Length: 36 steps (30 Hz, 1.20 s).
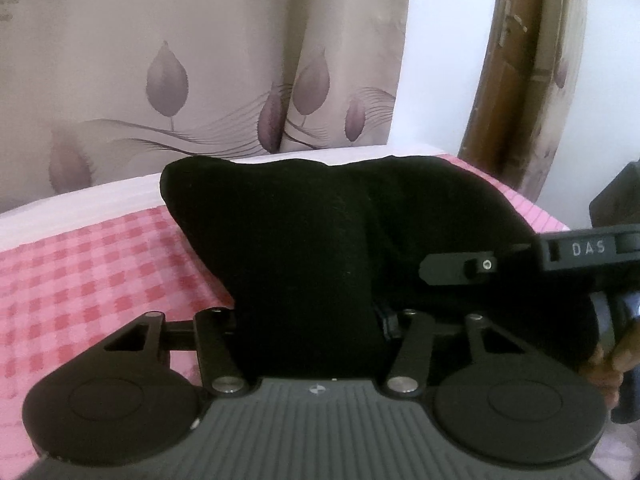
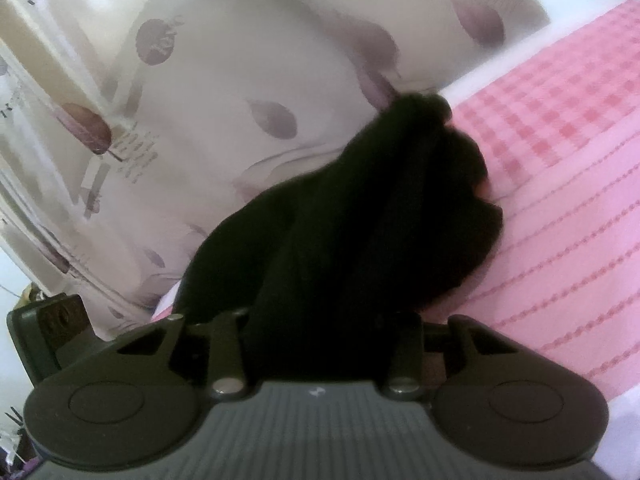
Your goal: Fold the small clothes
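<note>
Both tools are pinching a black garment (image 1: 312, 240) above the pink checked bed (image 1: 80, 264): left tool (image 1: 312, 320), right tool (image 2: 320, 320). Mid-fold, it seems; next, lowering one edge squarely onto the other.

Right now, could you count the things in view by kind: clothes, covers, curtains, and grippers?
Black garment: 1
Pink checked cover: 1
Leaf-print curtain: 1
Grippers: 2, the left gripper and the right gripper
Total: 5
</note>
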Each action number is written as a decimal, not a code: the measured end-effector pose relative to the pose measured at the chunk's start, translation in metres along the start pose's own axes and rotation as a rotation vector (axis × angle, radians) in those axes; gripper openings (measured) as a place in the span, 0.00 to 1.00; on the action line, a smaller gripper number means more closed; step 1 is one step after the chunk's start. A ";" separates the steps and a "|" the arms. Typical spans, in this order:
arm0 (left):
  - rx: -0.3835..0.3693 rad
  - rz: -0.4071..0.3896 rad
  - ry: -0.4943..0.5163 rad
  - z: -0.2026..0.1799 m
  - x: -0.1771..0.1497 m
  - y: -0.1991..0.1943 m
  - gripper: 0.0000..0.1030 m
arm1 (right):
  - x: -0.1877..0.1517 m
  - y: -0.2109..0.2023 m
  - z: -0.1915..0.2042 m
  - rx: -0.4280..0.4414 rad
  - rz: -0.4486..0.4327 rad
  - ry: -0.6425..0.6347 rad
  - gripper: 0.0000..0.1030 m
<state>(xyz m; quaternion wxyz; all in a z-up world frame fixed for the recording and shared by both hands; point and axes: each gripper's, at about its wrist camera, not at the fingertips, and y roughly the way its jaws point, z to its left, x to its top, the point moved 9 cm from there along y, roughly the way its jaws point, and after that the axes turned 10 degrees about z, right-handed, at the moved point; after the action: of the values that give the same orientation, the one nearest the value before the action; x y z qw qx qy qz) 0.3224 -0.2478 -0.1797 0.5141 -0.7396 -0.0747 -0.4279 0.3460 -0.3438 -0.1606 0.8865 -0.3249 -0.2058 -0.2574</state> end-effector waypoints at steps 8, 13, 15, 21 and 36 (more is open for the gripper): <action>0.028 0.000 -0.036 0.013 -0.024 -0.031 0.52 | -0.023 0.004 0.031 0.043 0.007 0.000 0.38; 0.052 -0.003 -0.040 0.019 -0.040 -0.054 0.52 | -0.039 0.007 0.046 0.065 0.017 0.002 0.38; 0.060 -0.005 -0.045 0.022 -0.046 -0.063 0.52 | -0.046 0.009 0.054 0.074 0.020 -0.001 0.38; 0.094 -0.016 -0.046 0.028 -0.064 -0.091 0.52 | -0.065 0.014 0.079 0.099 0.037 -0.008 0.38; 0.157 -0.038 -0.078 0.042 -0.106 -0.159 0.52 | -0.111 0.018 0.134 0.160 0.077 -0.038 0.38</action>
<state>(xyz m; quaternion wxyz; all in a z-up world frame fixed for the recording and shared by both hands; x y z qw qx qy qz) 0.1925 -0.1049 -0.1489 0.5590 -0.7115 -0.1420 -0.4014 0.2432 -0.2047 -0.1345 0.9147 -0.2658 -0.2299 -0.1997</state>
